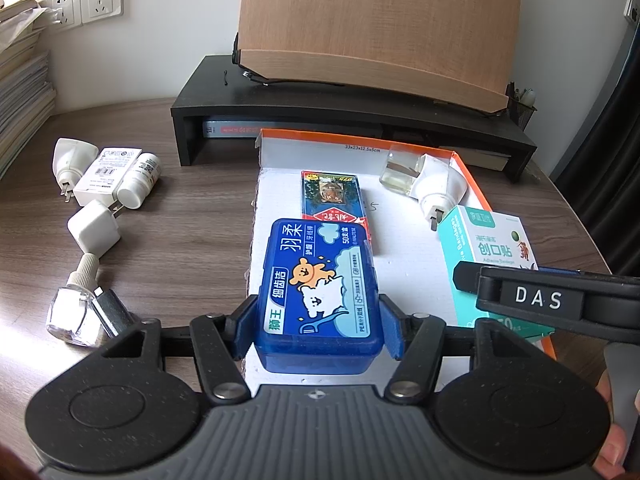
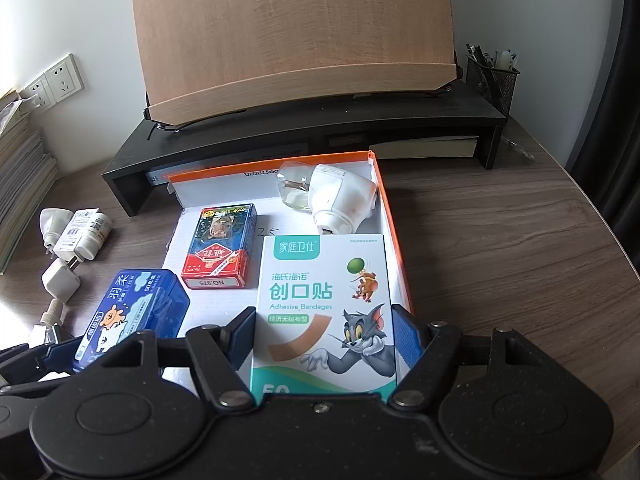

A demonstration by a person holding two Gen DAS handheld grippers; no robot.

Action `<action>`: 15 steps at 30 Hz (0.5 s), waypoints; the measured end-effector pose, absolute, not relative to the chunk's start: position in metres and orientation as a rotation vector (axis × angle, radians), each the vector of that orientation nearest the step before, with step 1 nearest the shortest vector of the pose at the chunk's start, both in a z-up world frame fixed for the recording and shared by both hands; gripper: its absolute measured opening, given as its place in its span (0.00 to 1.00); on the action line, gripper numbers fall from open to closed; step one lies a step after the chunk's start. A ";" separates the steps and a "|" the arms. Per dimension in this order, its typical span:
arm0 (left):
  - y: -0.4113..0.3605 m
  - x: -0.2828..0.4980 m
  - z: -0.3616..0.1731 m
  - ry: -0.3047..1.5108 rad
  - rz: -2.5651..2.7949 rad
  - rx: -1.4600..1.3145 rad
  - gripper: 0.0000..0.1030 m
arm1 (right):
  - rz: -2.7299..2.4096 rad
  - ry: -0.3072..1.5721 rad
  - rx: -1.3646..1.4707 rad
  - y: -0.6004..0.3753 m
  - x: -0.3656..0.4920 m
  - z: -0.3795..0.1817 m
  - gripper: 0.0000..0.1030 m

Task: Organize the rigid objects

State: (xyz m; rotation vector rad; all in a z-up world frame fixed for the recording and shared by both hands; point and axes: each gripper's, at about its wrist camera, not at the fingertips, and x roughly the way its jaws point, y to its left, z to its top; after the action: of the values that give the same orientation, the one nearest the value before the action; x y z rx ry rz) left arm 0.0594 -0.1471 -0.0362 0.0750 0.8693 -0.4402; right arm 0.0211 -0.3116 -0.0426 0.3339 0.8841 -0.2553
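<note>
The left hand-held gripper is clamping a blue floss box, its blue pads pressing the box's two long sides near the end closest to the camera. The box is sitting level over the near left edge of a shallow white tray with an orange rim, partly overhanging that edge; whether it is resting on the tray floor cannot be told.

The right hand-held gripper is gripping a white and teal bandage box, with the jaws closed on its sides and the printed face turned up. This box is lying just inside the tray's right wall, over the tray floor.

Just ahead of the left hand-held gripper, a card pack is lying flat in the tray, its near end almost touching the floss box. Farther ahead and to the right, in the tray's far corner, a white plug-in vaporizer with a clear bottle is lying on its side.

To the left of the left hand-held gripper, on the table, more things are lying in a loose group: a white charger, a small white bottle, another white plug and a clear glass bottle closest to the gripper.

Beyond the tray, a black riser is carrying a wooden board.
</note>
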 end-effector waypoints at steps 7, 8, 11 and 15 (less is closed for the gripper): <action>-0.148 0.060 -0.036 0.870 -0.443 0.078 0.60 | -0.256 0.885 0.335 -0.312 0.021 -0.043 0.82; -0.148 0.060 -0.036 0.870 -0.443 0.078 0.60 | -0.257 0.885 0.334 -0.311 0.022 -0.043 0.82; -0.148 0.060 -0.037 0.870 -0.446 0.079 0.60 | -0.256 0.884 0.334 -0.312 0.021 -0.043 0.82; -0.149 0.061 -0.037 0.871 -0.447 0.081 0.60 | -0.255 0.883 0.333 -0.312 0.022 -0.044 0.82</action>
State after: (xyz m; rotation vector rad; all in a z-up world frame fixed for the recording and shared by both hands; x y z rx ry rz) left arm 0.0613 -0.1490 -0.0372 0.0808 0.8711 -0.4475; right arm 0.0215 -0.3120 -0.0436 0.3334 0.8832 -0.2554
